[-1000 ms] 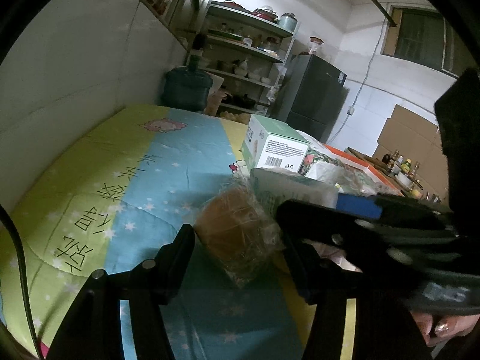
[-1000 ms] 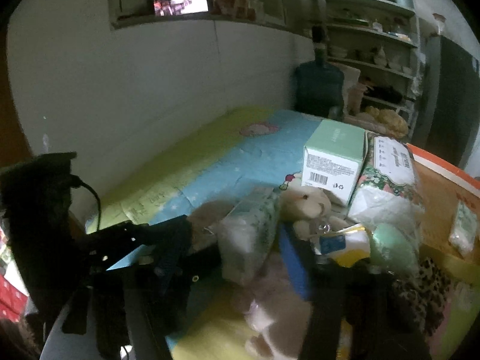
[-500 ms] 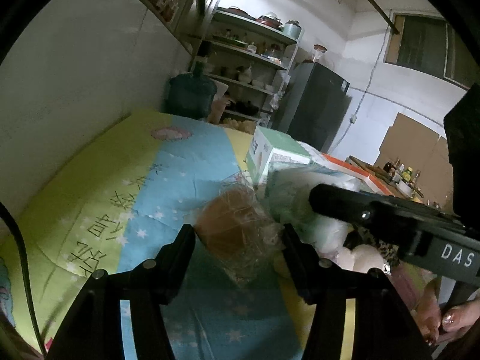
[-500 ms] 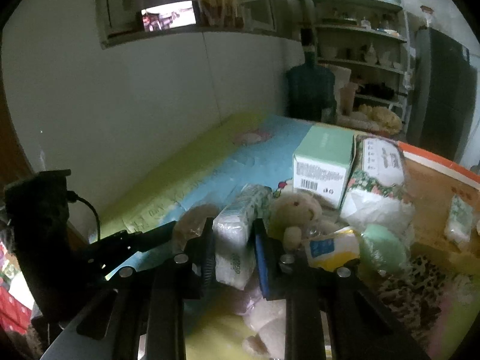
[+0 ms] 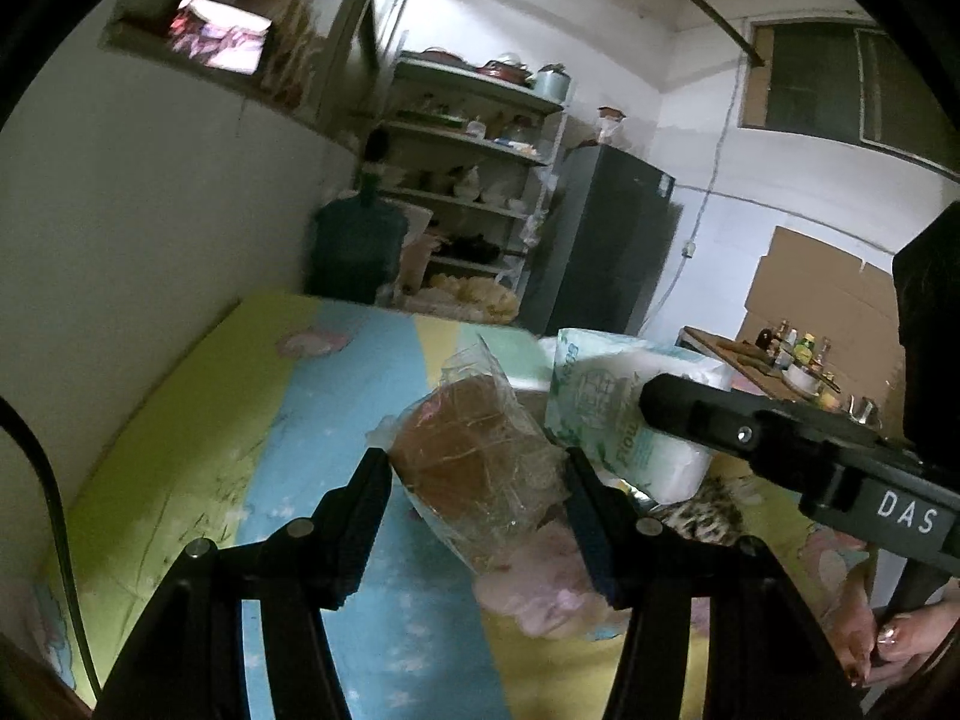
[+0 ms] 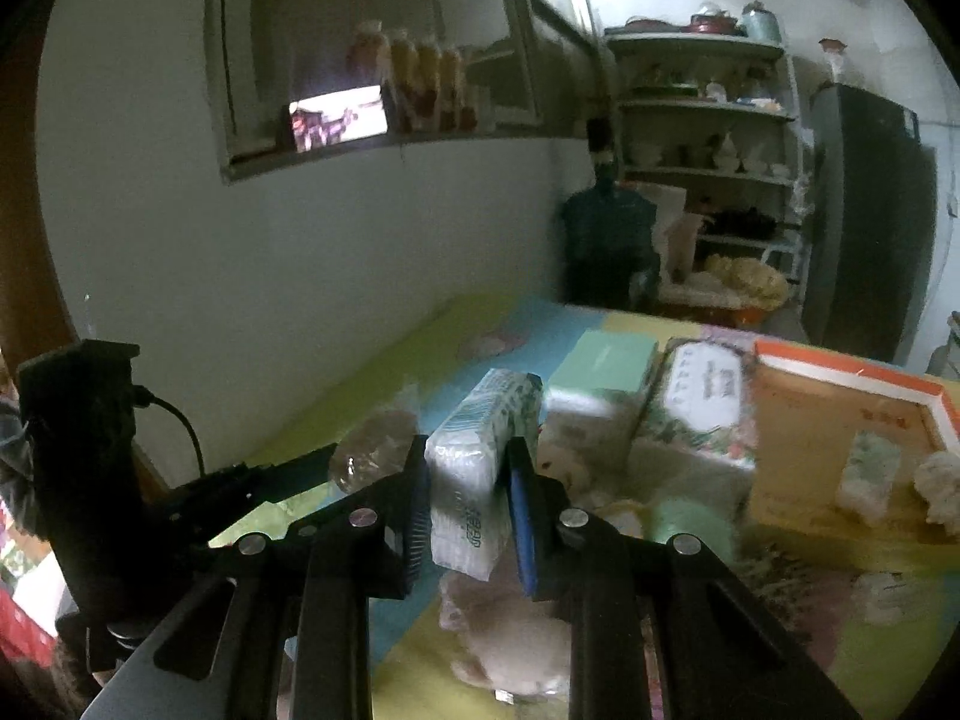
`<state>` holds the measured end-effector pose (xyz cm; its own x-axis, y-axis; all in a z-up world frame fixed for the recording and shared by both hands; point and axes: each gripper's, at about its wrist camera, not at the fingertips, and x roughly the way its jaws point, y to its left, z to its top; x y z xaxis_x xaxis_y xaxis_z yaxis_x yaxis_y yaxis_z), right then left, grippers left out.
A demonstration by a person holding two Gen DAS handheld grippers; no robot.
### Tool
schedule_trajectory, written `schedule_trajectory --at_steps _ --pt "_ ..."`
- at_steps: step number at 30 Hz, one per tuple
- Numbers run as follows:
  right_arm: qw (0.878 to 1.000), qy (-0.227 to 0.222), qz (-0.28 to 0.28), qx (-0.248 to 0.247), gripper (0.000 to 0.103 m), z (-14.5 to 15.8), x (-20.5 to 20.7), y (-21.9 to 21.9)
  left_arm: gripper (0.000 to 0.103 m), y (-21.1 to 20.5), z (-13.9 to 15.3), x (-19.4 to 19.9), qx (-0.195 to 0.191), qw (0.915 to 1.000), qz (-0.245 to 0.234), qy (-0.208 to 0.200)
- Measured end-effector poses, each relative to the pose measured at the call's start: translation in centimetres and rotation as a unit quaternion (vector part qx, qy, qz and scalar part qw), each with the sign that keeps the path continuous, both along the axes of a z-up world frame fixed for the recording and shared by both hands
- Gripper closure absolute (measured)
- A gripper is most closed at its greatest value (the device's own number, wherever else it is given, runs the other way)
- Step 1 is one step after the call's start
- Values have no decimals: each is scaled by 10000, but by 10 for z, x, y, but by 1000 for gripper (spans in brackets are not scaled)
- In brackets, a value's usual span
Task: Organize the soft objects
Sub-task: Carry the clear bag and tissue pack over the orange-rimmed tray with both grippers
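Both grippers are loaded: left gripper (image 5: 477, 474) clamps the wrapped bread (image 5: 474, 456), right gripper (image 6: 468, 495) pinches the tissue pack (image 6: 477, 468), both lifted off the mat (image 5: 336, 396), probably for sorting.

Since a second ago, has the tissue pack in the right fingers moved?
Yes. The tissue pack has gone up off the pile: it was low beside the green box, and its top now sits level with the box's top.
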<state>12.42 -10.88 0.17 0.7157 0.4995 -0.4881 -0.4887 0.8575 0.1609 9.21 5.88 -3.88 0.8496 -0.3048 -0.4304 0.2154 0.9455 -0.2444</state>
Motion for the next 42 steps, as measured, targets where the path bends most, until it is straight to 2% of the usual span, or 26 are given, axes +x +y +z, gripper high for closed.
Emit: schedule_trajectory --at_steps 12,26,35,42 --pt "9966 -451 -641 268 79 30 -14 -74 45 -66 39 6 163 9977 -576 -316" --pt "9853 -709 -1511 363 79 44 -18 -177 45 -152 61 35 275 9919 -1166 -414" --pt "9780 -700 -1920 431 79 40 -7 -232 45 -198 59 70 294 9914 -1255 -228" --pt "9726 -522 -2203 536 79 24 13 -270 45 -225 44 105 247 9928 -1166 108"
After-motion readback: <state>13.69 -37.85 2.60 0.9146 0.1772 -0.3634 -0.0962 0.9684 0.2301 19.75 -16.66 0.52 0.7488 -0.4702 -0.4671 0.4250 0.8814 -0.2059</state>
